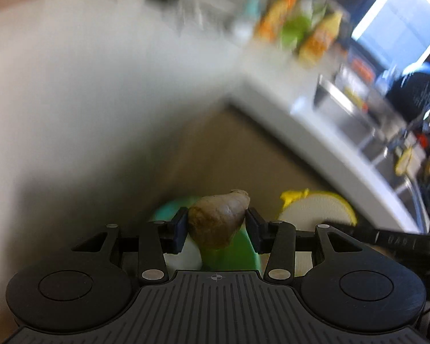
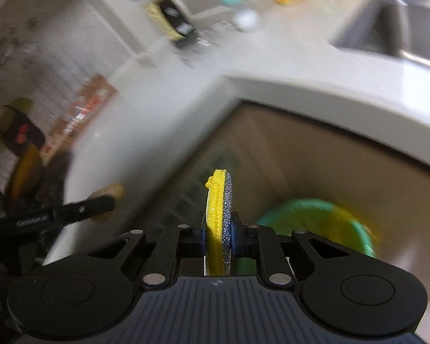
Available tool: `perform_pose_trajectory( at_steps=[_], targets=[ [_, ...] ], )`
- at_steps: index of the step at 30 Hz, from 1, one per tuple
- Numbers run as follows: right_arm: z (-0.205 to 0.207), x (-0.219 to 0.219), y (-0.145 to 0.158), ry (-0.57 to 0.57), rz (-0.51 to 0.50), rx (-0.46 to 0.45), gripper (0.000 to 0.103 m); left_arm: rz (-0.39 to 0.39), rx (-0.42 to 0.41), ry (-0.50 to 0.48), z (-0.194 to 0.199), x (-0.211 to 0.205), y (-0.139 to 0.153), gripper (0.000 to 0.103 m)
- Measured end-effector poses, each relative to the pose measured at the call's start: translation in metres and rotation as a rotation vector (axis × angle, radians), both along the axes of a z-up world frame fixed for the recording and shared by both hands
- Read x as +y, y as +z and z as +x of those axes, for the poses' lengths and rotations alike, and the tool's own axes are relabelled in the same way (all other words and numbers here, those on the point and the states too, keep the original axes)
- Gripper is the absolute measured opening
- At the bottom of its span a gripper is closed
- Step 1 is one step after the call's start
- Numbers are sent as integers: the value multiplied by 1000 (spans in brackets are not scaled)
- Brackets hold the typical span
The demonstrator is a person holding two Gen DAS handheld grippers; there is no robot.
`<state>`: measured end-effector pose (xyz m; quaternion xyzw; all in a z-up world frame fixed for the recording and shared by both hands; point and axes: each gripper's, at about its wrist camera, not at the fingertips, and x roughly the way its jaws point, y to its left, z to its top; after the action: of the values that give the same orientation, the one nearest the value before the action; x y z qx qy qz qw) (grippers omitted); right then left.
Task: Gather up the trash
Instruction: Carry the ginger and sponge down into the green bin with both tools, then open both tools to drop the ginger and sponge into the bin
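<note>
Nearest the left wrist camera, the left gripper (image 1: 216, 228) is clamped on a lump of ginger (image 1: 218, 221). The ginger is tan-brown and knobbly, with a paler stub at its upper end. It sits crosswise between the two dark blue pads, one pad touching each side, with its top rising above the fingertips and its lower end hanging just below them. The jaws stand fairly wide because the lump fills the gap.

Nearest the right wrist camera, the right gripper (image 2: 218, 239) is closed on a thin round sponge (image 2: 219, 223). The sponge stands on edge, seen side-on: a bright yellow layer with a stitched rim on the left, and a glittery silver-grey scouring layer on the right. The pads press flat against its two faces, and most of the disc stands up beyond the fingertips. In the left wrist view the same sponge shows its pale, cream-coloured round face with a yellow rim, just to the right of the ginger.

Both grippers are held close together, past the rounded edge of a white counter (image 2: 315, 91), over a brownish floor. Below them lies a green bin (image 2: 315, 218), blurred, with something yellowish inside; in the left wrist view its green shows directly under the ginger. A steel sink (image 2: 410, 28) is set into the counter farther back. Blurred orange and green packets (image 1: 298, 28) stand on the counter beyond.
</note>
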<state>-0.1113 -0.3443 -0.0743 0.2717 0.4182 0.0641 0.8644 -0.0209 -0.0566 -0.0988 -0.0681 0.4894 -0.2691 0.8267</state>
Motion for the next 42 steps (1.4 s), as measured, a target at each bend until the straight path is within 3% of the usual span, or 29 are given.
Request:
perform_pose_trajectory(
  at_steps=[5,11,14,18,22,25,27,31,34,42],
  targets=[
    [-43,-41,-50,-51,-69,103,15,55,225,-5,-17,-39,-81,48],
    [-79,-69,-134,-132,-78,258,15,103,371,29,-7,-76,-204,48],
    [-89,-74,-165,-176,-77,305,15,83,371,67,1,-86,-245,48],
    [-95,-79,-200,-200,-38,342,15,77,303,124,27,-94,-273,48],
    [-91,-74,-232,-165,-48,378,15,135,262,126,58,-108,-305,47],
    [-82,-66,-244,-136,-50,383,15,195,306,92,77,-114,-341,46],
    [-73,-61,-246,-120,-58,376,15,178,334,117,83,-110,-357,46],
    [-60,-63,-244,-103,-74,355,15,50,296,204,80,-87,-349,46],
    [-48,-67,-244,-97,-70,358,15,-31,250,222,68,-69,-325,46],
    [23,-54,-254,-51,-16,305,15,-24,96,167,22,-35,-254,46]
  ],
)
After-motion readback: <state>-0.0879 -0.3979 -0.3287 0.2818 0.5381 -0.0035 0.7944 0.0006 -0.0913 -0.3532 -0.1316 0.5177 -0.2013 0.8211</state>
